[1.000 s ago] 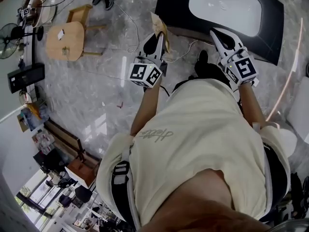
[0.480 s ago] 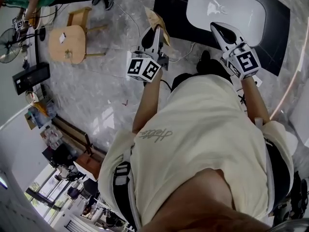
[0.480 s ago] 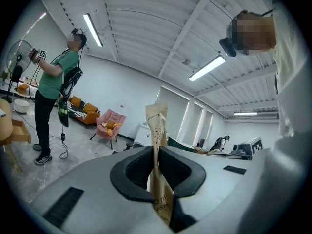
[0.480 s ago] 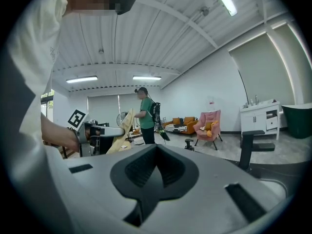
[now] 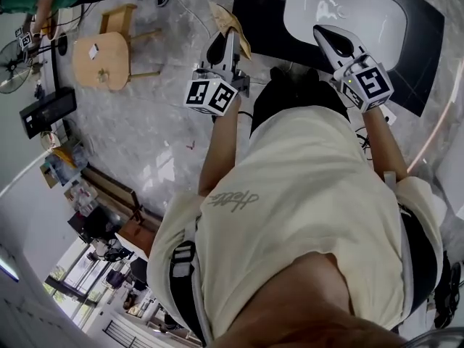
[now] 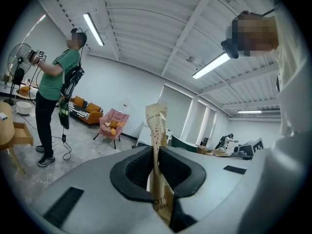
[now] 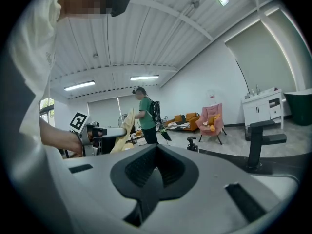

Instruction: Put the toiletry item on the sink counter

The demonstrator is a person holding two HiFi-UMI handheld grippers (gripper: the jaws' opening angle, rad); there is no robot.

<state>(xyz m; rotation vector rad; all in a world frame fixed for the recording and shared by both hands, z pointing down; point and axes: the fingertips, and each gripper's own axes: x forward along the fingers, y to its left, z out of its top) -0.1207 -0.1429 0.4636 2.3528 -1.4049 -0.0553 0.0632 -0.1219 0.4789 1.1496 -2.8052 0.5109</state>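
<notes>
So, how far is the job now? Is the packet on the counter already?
Done: the tan paper packet is picked up, pinched upright in the left gripper. In hand: it hangs in the air beside the black sink counter with the white basin. Left: bring it over the counter, set it down and release. The right gripper is shut and empty.
</notes>
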